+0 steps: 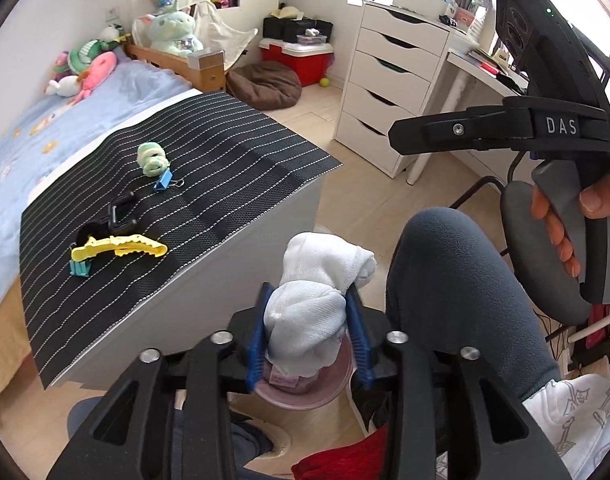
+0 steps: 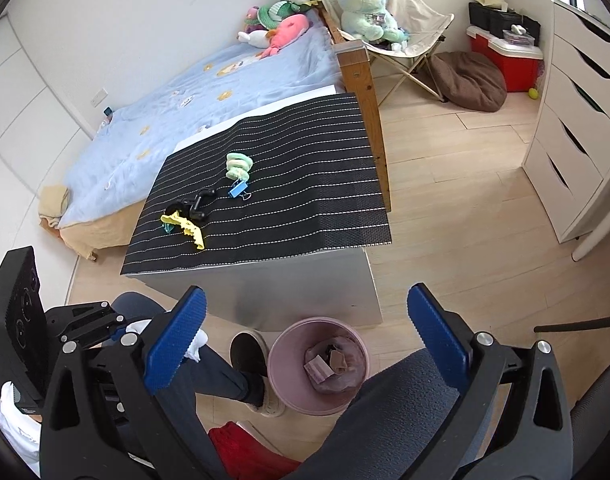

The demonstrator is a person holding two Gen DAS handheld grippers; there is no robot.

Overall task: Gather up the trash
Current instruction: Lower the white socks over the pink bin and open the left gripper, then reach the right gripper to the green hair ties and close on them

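My left gripper [image 1: 309, 294] is shut on a crumpled white tissue wad [image 1: 317, 264], its blue pads against both sides. It hangs right over a pink trash bin [image 1: 337, 390] on the floor. In the right wrist view the bin [image 2: 279, 346] holds paper scraps, and the left gripper [image 2: 117, 326] shows at the left edge with the white wad [image 2: 197, 346] poking out. My right gripper [image 2: 307, 340] stands wide open and empty above the bin. In the left wrist view it [image 1: 397, 136] appears side-on at the upper right, held by a hand.
A low white table with a black striped mat [image 2: 305, 184] carries a yellow clip [image 2: 187, 228], a black clip [image 2: 197, 204], a blue binder clip [image 2: 237, 190] and a green coil [image 2: 237, 166]. A person's knee [image 1: 457, 280] and slippered foot [image 2: 249, 356] flank the bin. Bed left, white drawers [image 1: 389, 76] right.
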